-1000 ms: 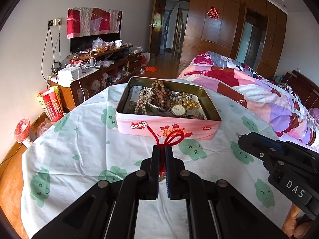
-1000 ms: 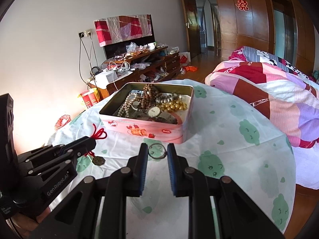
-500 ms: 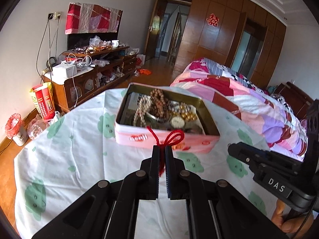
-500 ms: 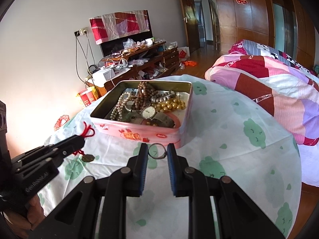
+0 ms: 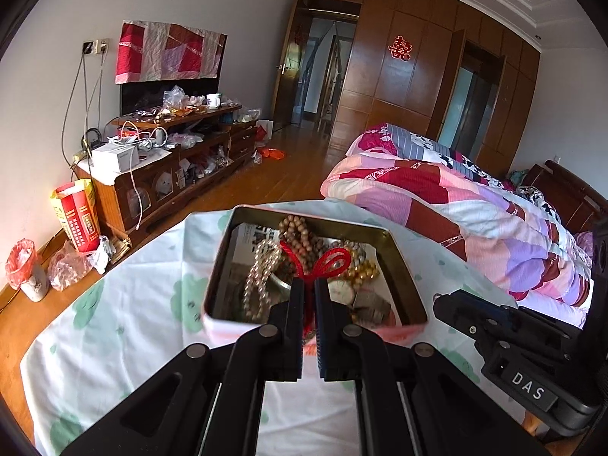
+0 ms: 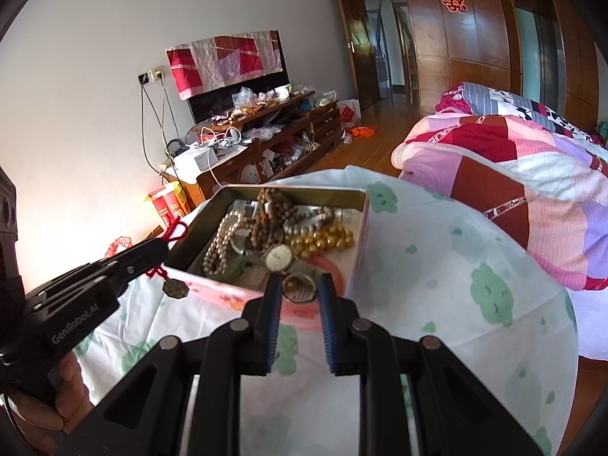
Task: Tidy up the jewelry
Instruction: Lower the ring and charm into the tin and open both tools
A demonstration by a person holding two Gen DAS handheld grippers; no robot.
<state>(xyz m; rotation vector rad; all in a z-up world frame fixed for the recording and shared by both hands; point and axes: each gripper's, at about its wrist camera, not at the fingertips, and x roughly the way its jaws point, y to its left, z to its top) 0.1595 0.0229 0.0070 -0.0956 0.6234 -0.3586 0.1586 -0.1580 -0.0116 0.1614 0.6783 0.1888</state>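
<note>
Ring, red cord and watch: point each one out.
ring (image 6: 300, 288), right wrist view, on the band's lower part between the gripper's fingers.
red cord (image 5: 328, 264), left wrist view, on the knot's loop.
watch (image 6: 279, 257), right wrist view, on the dial.

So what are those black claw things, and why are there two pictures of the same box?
They are two-finger grabbers, and a person holds one in each hand. Each grabber carries its own camera, so you get one picture per hand.

The left grabber pinches a red knotted cord with a small dark charm dangling below. The right grabber squeezes a small metal ring.

Both hang near the front of a pink open tin box standing on a white tablecloth with green blobs. Inside the box lie brown wooden beads, gold-coloured beads, a pale pearl string and a round wristwatch.
</note>
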